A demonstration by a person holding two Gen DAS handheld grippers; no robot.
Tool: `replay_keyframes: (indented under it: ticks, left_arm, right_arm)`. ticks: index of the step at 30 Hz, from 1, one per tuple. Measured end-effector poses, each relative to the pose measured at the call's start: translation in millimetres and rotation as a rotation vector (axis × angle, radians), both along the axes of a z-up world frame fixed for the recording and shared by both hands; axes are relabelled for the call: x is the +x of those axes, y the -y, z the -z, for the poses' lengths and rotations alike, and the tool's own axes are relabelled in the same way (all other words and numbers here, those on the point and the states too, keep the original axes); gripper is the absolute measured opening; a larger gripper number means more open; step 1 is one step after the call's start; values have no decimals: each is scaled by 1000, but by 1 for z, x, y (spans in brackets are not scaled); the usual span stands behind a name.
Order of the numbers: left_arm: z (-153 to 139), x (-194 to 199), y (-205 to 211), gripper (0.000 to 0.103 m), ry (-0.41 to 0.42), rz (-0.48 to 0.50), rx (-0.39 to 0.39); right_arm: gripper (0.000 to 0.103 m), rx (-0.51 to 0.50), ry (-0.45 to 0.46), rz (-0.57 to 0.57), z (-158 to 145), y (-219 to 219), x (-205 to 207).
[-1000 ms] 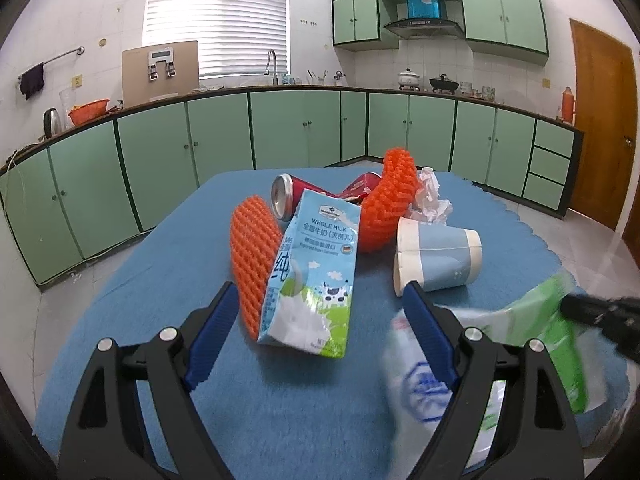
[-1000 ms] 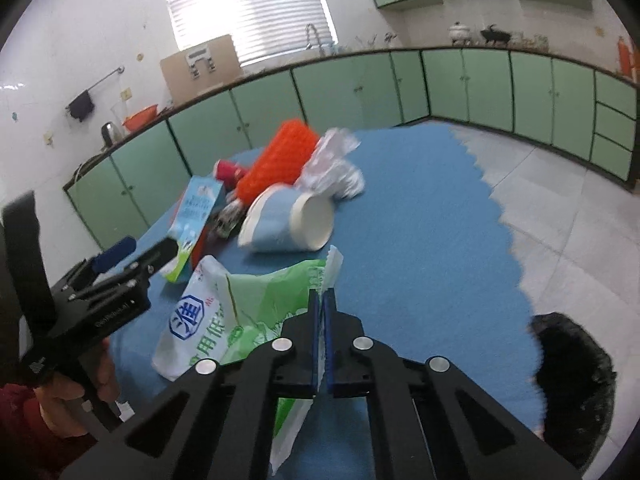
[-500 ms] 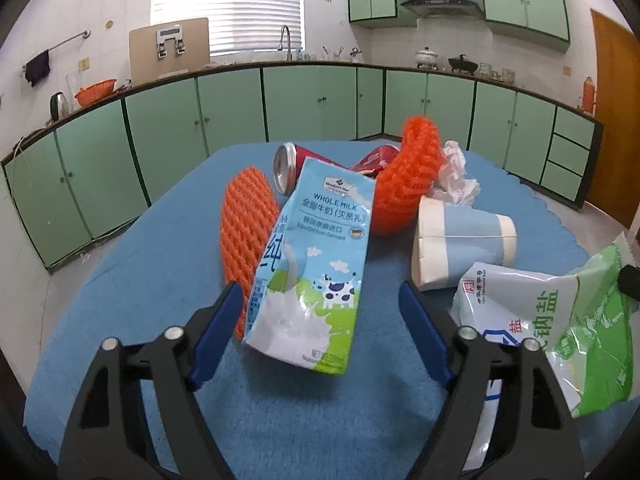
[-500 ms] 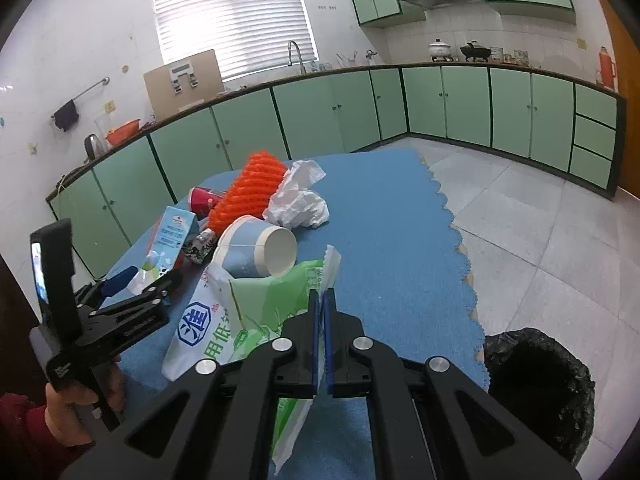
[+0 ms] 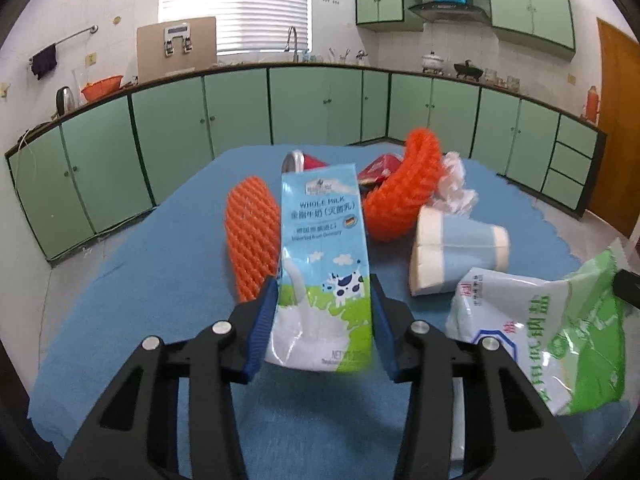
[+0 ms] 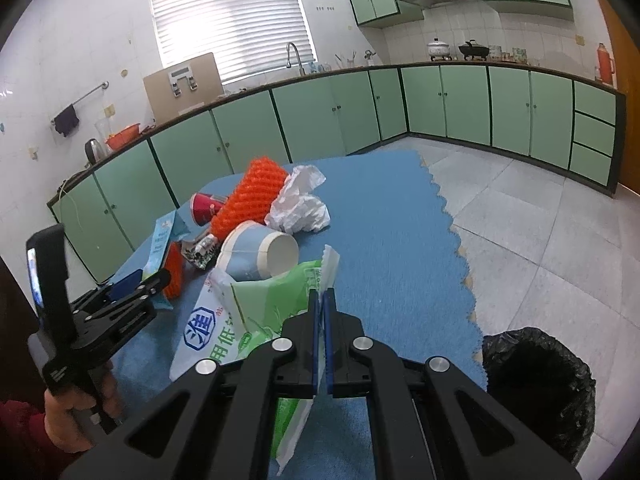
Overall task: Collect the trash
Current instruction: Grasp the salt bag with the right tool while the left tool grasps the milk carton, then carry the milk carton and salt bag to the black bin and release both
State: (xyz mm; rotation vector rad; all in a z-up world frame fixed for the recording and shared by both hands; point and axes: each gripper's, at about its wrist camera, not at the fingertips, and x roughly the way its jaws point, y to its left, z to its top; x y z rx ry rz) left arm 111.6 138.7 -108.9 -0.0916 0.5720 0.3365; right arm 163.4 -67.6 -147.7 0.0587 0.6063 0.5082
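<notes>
Left gripper: your jaws are closing around the milk carton; the blue pads sit at its two lower edges, and contact looks made on both sides. Your hand on the handle shows in the right wrist view.
Right gripper: your jaws are closed flat on the edge of the green and white salt bag, which hangs from them toward your left.
Bin: a black-lined trash bin stands on the floor just off the mat's near right corner, mouth open and dark inside.
Surface: your tabletop is a blue mat with a scalloped right edge, lying against pale grey floor tiles.
Near pile: a blue and white paper cup lies on its side just beyond the salt bag, mouth toward your right gripper.
Mid pile: one orange foam net lies just left of the carton; a second, curled orange net sits behind the cup.
Far pile: a red can lies behind the carton, lid facing you; crumpled white paper rests right of the curled net.
Room: mint green base cabinets run round the walls under a dark counter, with wall cabinets and a hood above.
Far wall: a window with white blinds, a tap below it, pots on the hob, a brown door at right.
</notes>
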Motion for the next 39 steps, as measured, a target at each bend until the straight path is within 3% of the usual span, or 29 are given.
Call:
replay_keyframes:
  ticks: [2,3,4,8,11,13,17,18,20,25,26,28,31,34,39]
  left_arm:
    - [-7,-3,5,36,11,17,4]
    - [-10,-4,8,8,8,32,6]
    - [-12,-4,11,6,7,41,6]
    - [-15,-1,20,5,-7,77,-2]
    - [-11,-1,21,12,-24,59,16]
    - [-6,0,21,51,-36,49,28]
    - [5,7,21,56,-61,50,52]
    - [6,10,21,54,-67,52,51]
    - [9,17,21,42,-80,54,44]
    - [10,20,23,35,-70,47,50]
    - [8,19,23,17,-63,63,29]
    - [4,17,25,9,-48,64,44]
    - [0,13,21,2,-33,70,5]
    - [-1,9,16,1,-30,78,-43]
    - [-14,-1,21,1,-5,104,-49]
  right_arm:
    - [3,3,10,8,-6,2,-1]
    - [3,3,13,11,-8,3,-2]
    - [3,5,19,14,-12,4,-2]
    - [3,9,30,22,-19,9,-4]
    - [3,2,22,25,-16,10,-5]
    - [3,-1,16,24,-14,10,-5]
    - [3,-2,7,22,-11,11,-4]
    - [3,-2,5,22,-10,11,-3]
    - [3,-2,1,24,-10,12,-2]
    - [3,0,-9,29,-8,14,-1]
    - [3,3,-10,29,-8,15,0]
    - [3,8,-7,28,-9,15,-1]
    - [3,14,0,25,-11,16,-3]
    - [3,17,8,22,-14,16,-6]
    - [3,24,20,27,-19,18,-7]
